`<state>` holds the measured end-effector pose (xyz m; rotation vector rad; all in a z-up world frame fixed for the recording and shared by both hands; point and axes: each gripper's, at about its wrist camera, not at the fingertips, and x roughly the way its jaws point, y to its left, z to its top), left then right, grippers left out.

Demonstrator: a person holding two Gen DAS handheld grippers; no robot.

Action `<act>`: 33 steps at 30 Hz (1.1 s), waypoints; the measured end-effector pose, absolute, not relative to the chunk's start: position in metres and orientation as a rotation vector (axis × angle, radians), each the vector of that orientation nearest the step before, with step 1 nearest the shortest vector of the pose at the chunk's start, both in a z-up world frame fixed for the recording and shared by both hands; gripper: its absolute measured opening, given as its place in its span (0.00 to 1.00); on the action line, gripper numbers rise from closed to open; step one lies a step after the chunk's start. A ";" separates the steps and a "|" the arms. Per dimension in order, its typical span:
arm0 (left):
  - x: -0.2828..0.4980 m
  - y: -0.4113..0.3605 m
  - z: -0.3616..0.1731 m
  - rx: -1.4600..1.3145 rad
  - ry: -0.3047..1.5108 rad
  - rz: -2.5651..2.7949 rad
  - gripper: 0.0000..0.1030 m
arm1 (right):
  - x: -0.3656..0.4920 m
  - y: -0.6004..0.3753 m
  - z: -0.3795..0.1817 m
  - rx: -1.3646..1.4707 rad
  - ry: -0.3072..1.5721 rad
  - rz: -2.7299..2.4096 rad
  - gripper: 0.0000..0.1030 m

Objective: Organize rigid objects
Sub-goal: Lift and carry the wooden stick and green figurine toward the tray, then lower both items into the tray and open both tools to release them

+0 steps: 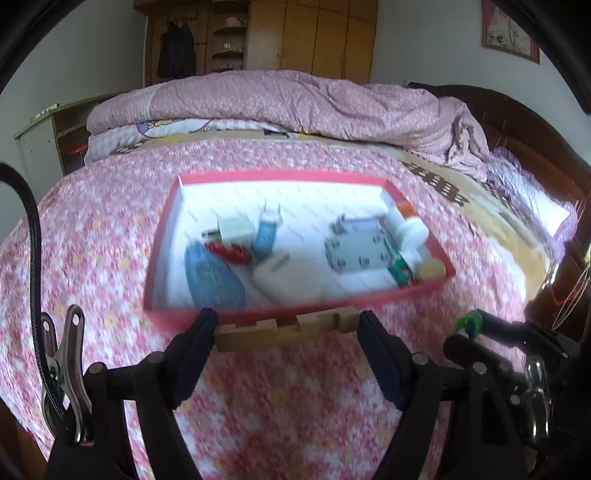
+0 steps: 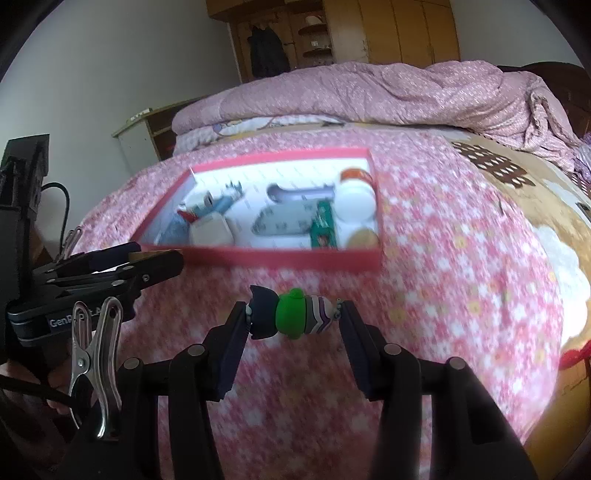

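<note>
Wooden and notched, the block (image 1: 286, 329) sits crosswise between the left gripper (image 1: 287, 325) jaws, which are clamped on its two ends, likely so it travels level toward the red box (image 1: 173, 218) just ahead. The right gripper (image 2: 293, 314) jaws pinch a small figurine (image 2: 291, 314) end to end: dark cat-eared head, green middle, striped base. Both are held above the pink floral bedspread (image 1: 92, 240). Inside the box lie blurred items, among them a white bottle (image 2: 356, 199).

Pink floral bedspread (image 1: 110, 229) below and ahead of the tool; rumpled pink quilt (image 1: 295, 103) farther ahead; wooden wardrobe (image 1: 317, 37) beyond; framed picture (image 1: 509, 29) upper right.
</note>
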<state>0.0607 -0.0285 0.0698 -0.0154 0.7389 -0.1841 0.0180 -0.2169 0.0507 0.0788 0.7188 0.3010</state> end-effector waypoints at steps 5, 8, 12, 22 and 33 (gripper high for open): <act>0.082 -0.023 0.078 -0.030 0.741 -0.173 0.78 | 0.031 -0.207 0.061 0.075 0.710 0.314 0.49; 0.097 -0.020 0.083 -0.031 0.730 -0.162 0.78 | 0.042 -0.200 0.065 0.071 0.712 0.323 0.49; 0.115 -0.017 0.089 -0.023 0.696 -0.139 0.78 | 0.059 -0.195 0.067 0.089 0.717 0.328 0.49; 0.164 -0.015 0.076 -0.002 0.705 -0.116 0.78 | 0.085 -0.184 0.057 0.088 0.743 0.307 0.49; 0.178 -0.007 0.064 -0.067 0.764 -0.108 0.80 | 0.091 -0.188 0.047 0.088 0.767 0.280 0.49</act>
